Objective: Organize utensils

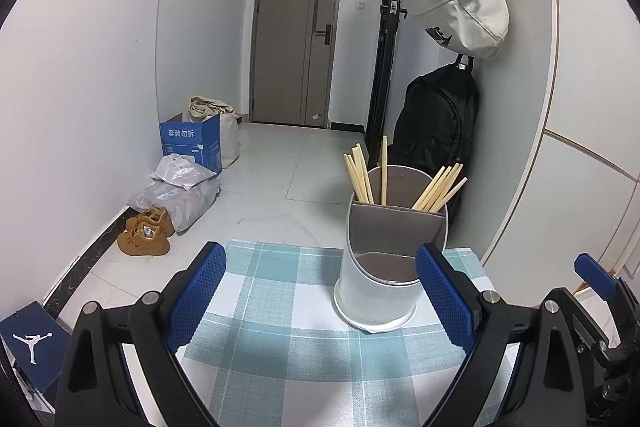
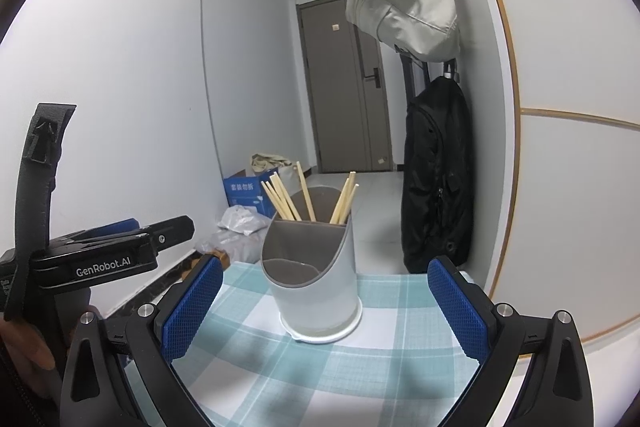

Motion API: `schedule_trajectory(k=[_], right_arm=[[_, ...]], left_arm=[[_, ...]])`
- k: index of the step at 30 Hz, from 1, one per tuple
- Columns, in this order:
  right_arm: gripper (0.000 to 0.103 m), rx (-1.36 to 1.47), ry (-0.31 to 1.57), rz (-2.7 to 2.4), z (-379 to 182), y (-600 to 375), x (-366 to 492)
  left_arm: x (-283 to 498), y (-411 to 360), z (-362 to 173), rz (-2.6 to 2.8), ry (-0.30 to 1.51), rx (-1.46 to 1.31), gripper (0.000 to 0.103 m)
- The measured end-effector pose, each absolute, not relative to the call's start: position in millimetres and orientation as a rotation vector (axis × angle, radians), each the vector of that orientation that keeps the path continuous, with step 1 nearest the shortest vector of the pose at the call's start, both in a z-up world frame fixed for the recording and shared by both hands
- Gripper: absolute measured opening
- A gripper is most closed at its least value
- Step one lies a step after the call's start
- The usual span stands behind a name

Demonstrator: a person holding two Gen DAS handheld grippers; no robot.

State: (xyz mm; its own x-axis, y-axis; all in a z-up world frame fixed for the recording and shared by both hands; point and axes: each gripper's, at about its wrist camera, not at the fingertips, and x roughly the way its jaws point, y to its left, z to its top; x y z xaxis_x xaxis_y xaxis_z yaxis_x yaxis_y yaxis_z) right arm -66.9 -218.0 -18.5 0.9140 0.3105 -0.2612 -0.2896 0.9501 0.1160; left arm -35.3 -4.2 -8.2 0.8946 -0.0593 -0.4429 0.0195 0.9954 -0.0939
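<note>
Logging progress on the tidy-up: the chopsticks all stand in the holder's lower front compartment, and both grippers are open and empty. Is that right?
Not quite. The chopsticks stand in the taller back compartment of the holder; the lower front one looks empty, as the left wrist view shows. The rest holds: the left gripper and right gripper have open jaws and hold nothing.

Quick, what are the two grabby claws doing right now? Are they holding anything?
Left gripper: open, holding nothing.
Right gripper: open, holding nothing.
The chopsticks already stand in the holder.
</note>
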Motion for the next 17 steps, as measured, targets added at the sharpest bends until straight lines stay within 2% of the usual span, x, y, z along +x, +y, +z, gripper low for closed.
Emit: schedule_trajectory(k=[17], right_arm=[[0.103,0.065,0.278,0.309,-16.8,-214.0,-70.6]], left_arm=[[-32.9,-8.8,-12.9,-0.053,0.492,-0.074,0.093]])
